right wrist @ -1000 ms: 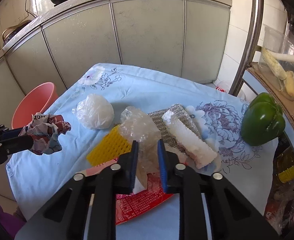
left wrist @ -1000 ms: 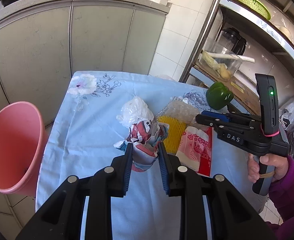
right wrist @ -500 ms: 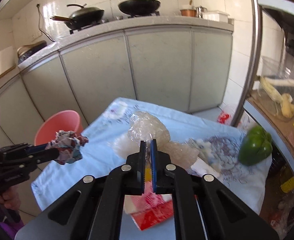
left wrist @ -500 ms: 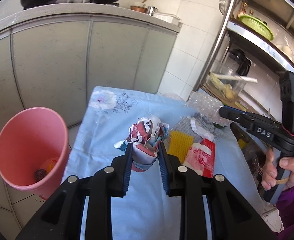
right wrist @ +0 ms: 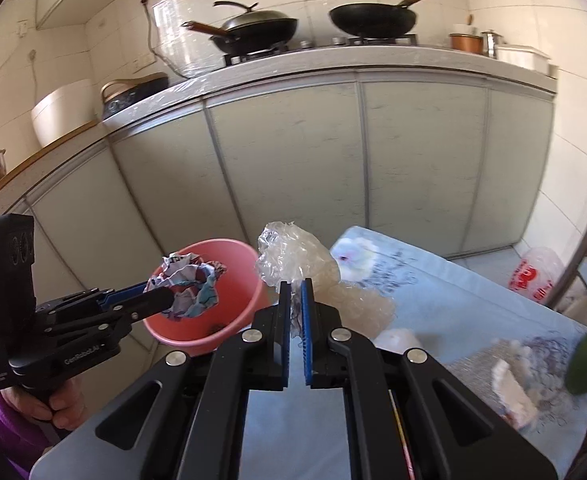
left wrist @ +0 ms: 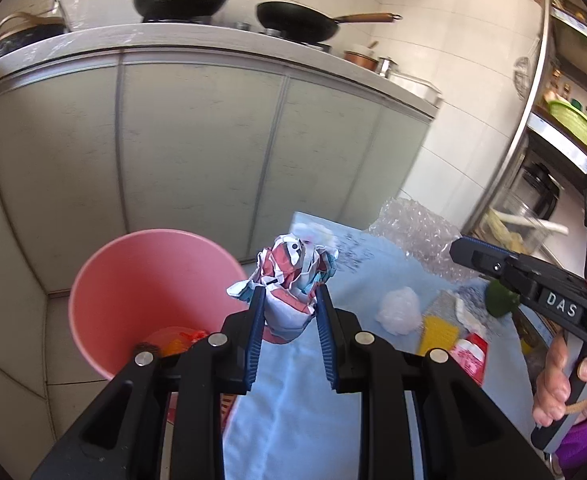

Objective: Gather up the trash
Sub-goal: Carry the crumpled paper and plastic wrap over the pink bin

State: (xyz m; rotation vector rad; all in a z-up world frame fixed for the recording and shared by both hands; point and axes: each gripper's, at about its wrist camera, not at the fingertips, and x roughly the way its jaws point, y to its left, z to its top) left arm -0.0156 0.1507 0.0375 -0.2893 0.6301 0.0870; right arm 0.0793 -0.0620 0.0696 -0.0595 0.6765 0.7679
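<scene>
A: Where's the trash relative to the round pink plastic bin (left wrist: pixel 153 280)?

B: The left gripper (left wrist: pixel 288 300) pinches a crumpled red-and-white paper ball (left wrist: pixel 293 268) just beside its rim. The right gripper (right wrist: pixel 296 300), jaws nearly together, clamps a clear crinkled plastic wrap (right wrist: pixel 293 256) near it, above the light-blue tablecloth (right wrist: pixel 453 300).

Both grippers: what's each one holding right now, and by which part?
Left gripper pinches the crumpled paper ball by its lower half. Right gripper is shut on the bubble wrap, gripping its lower edge.
</scene>
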